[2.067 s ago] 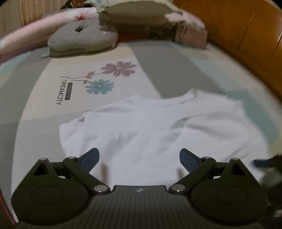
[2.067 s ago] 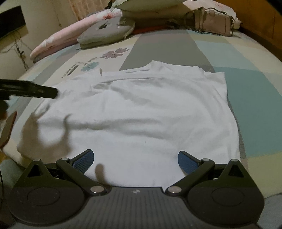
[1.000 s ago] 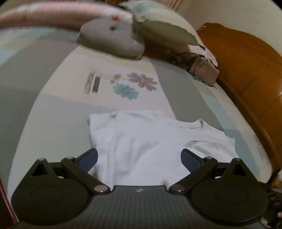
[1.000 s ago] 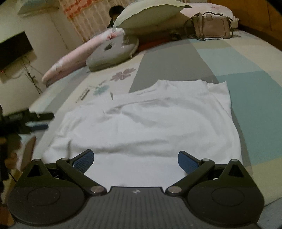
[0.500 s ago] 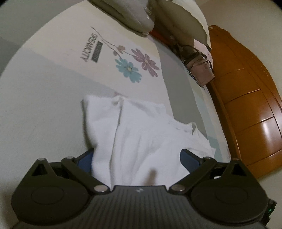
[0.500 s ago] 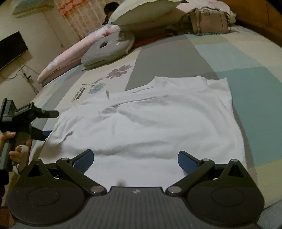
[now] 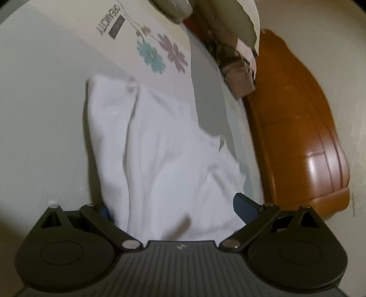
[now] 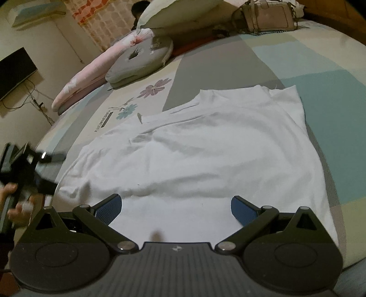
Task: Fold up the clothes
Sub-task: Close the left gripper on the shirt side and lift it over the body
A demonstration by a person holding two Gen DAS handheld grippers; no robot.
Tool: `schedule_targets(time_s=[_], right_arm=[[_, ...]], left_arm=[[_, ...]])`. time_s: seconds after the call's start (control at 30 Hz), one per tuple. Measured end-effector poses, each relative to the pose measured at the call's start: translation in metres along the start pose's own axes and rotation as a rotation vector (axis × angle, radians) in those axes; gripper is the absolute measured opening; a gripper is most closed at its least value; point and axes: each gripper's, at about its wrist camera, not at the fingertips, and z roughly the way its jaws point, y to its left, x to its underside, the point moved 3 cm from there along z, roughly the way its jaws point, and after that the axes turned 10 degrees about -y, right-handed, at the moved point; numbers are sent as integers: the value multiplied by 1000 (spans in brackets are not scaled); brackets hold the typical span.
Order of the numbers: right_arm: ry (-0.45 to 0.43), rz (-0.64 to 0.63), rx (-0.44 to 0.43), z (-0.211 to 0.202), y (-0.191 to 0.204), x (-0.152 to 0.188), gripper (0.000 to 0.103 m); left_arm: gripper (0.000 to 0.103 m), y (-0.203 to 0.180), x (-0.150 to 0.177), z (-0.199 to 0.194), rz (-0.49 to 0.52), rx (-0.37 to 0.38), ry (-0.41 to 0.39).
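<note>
White shirt (image 8: 205,155): one garment, spread mostly flat on the patchwork bed (image 8: 331,96), collar toward the pillows. Left gripper (image 7: 173,210) sits at the shirt's left edge, fingers spread, cloth lying between them, likely lining up a side grab. Right gripper (image 8: 176,205) hovers over the near hem, also spread wide, holding nothing. Two grippers, one handbag (image 8: 265,16) by the headboard.
</note>
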Motion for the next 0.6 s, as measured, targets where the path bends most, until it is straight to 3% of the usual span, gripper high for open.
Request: schedule_targets(time_s=[0.13, 0.27, 0.3, 0.4, 0.47, 0.5, 0.6], right_arm=[[-6, -9, 3, -2, 2, -1, 103], [-12, -17, 6, -3, 3, -2, 103], [-13, -20, 7, -4, 3, -2, 103], [-14, -22, 7, -1, 5, -2, 103], [-6, -29, 1, 1, 8, -1, 103], [-4, -36, -1, 2, 9, -1, 103], [-9, -66, 9, 0, 12, 0, 103]], left_arm=[[94, -3, -18, 19, -4, -16, -29], [88, -8, 7, 14, 33, 28, 105], [85, -6, 8, 11, 38, 24, 105], [61, 3, 11, 4, 53, 12, 105], [23, 22, 3, 6, -31, -14, 93], [18, 31, -1, 7, -71, -26, 87], [19, 29, -1, 5, -43, -30, 77]])
